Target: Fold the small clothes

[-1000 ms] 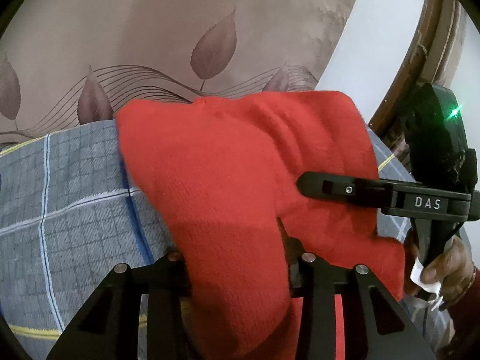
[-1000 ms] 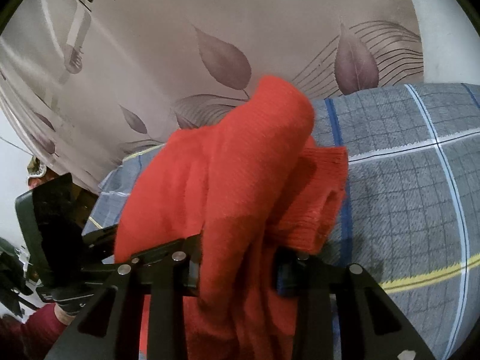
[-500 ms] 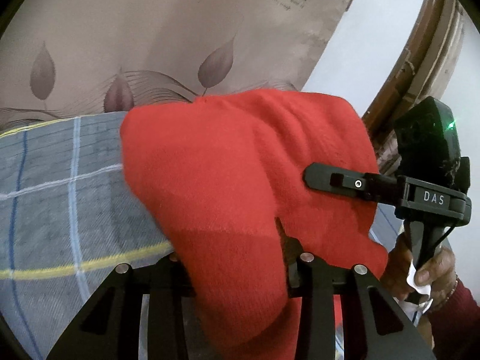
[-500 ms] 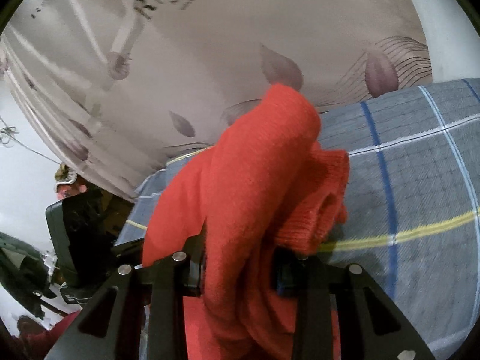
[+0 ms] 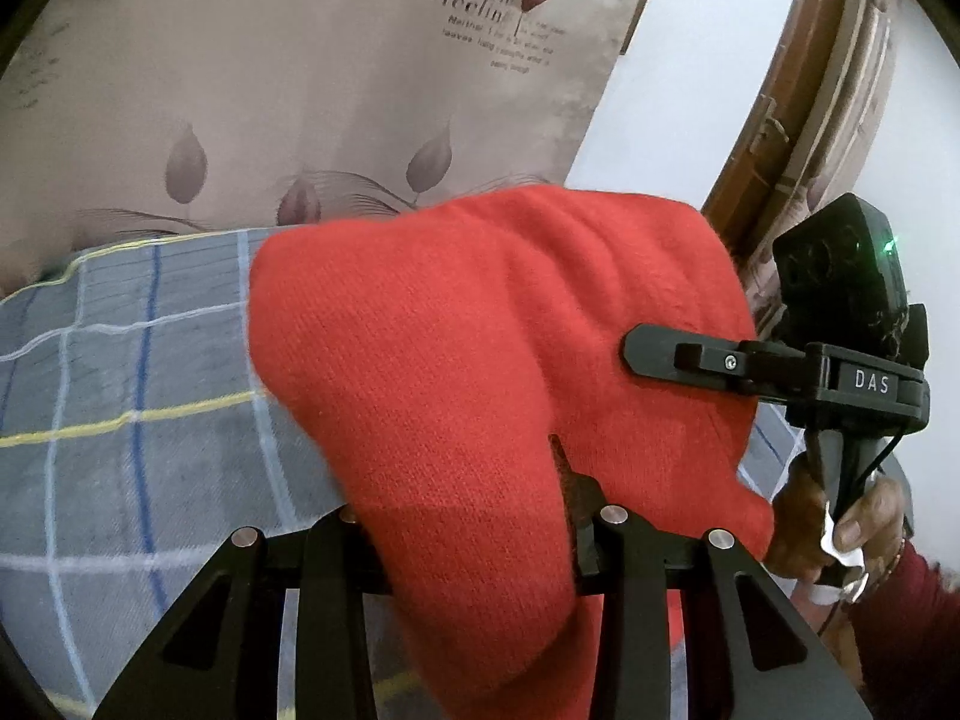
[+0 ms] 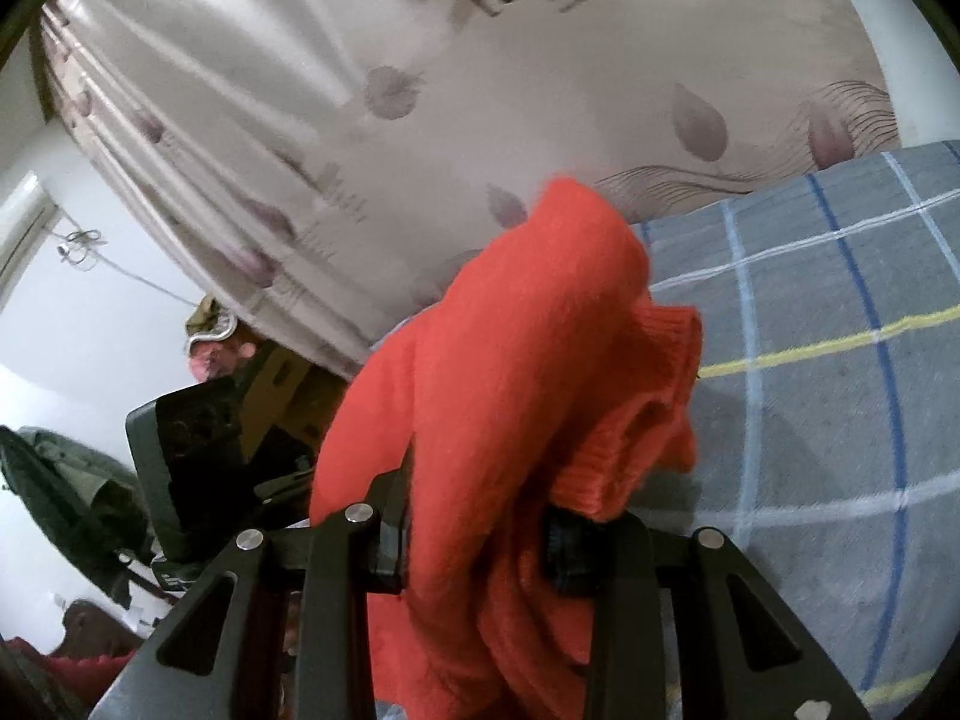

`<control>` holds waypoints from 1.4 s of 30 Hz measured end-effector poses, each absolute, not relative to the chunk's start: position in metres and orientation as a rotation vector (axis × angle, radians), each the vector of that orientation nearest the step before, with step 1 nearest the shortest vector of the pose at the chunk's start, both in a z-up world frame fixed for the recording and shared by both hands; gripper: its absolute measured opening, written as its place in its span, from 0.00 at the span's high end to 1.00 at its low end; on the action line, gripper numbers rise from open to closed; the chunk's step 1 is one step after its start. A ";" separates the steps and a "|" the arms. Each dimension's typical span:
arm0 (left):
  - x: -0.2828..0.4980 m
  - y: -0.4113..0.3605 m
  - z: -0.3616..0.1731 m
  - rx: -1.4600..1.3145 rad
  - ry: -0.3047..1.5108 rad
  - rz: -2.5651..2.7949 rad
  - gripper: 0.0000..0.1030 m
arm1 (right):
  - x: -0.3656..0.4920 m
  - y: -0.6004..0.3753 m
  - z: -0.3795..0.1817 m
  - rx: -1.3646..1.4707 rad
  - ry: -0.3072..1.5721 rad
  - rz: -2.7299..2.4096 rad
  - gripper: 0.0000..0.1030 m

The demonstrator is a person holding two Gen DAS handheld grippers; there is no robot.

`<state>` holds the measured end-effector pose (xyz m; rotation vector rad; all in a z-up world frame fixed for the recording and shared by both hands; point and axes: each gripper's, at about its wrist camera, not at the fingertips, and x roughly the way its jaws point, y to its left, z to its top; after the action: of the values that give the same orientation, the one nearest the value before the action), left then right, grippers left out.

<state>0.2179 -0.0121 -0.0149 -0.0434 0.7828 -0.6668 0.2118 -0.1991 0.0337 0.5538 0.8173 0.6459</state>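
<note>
A red knitted garment (image 5: 480, 360) hangs bunched in the air above a grey checked bedspread (image 5: 120, 420). My left gripper (image 5: 468, 540) is shut on one bundle of the red knit, which hides its fingertips. In the right wrist view the same red garment (image 6: 510, 372) drapes over my right gripper (image 6: 480, 528), shut on a thick fold with a ribbed cuff (image 6: 654, 384) drooping to the right. The right gripper's body (image 5: 840, 372) also shows in the left wrist view at the right, one finger lying against the cloth, held by a hand (image 5: 852, 516).
The checked bedspread (image 6: 840, 390) lies below the garment. A beige curtain with leaf print and lettering (image 5: 300, 90) hangs behind the bed. A wooden frame (image 5: 810, 90) stands at the right. Dark clutter (image 6: 72, 480) sits at the left in the right wrist view.
Both grippers have lifted the red garment higher and carried it across the bed. More curtain with lettering now shows and less bedspread. Both grips look unchanged.
</note>
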 end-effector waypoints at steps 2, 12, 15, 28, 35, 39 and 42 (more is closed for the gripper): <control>0.206 -0.005 -0.014 -0.042 0.774 -0.660 0.64 | 0.200 -0.192 0.035 0.567 0.815 0.661 0.71; 0.157 0.021 -0.020 -0.024 0.753 -0.620 0.64 | 0.166 -0.171 0.021 0.605 0.835 0.691 0.71; 0.146 0.025 -0.023 -0.027 0.752 -0.607 0.64 | 0.160 -0.165 0.019 0.603 0.844 0.692 0.71; 0.128 0.038 -0.038 -0.019 0.763 -0.574 0.64 | 0.147 -0.147 0.003 0.605 0.891 0.690 0.71; 0.127 0.042 -0.045 -0.014 0.778 -0.570 0.64 | 0.145 -0.143 -0.004 0.607 0.909 0.683 0.71; 0.127 0.042 -0.048 -0.017 0.786 -0.570 0.64 | 0.144 -0.143 -0.007 0.610 0.915 0.680 0.71; 0.126 0.042 -0.049 -0.017 0.789 -0.570 0.64 | 0.143 -0.142 -0.008 0.614 0.919 0.679 0.71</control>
<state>0.1262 0.0417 -0.0488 -0.0175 0.7892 -0.5698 0.1433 -0.1420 -0.0079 0.6144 0.9186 0.6789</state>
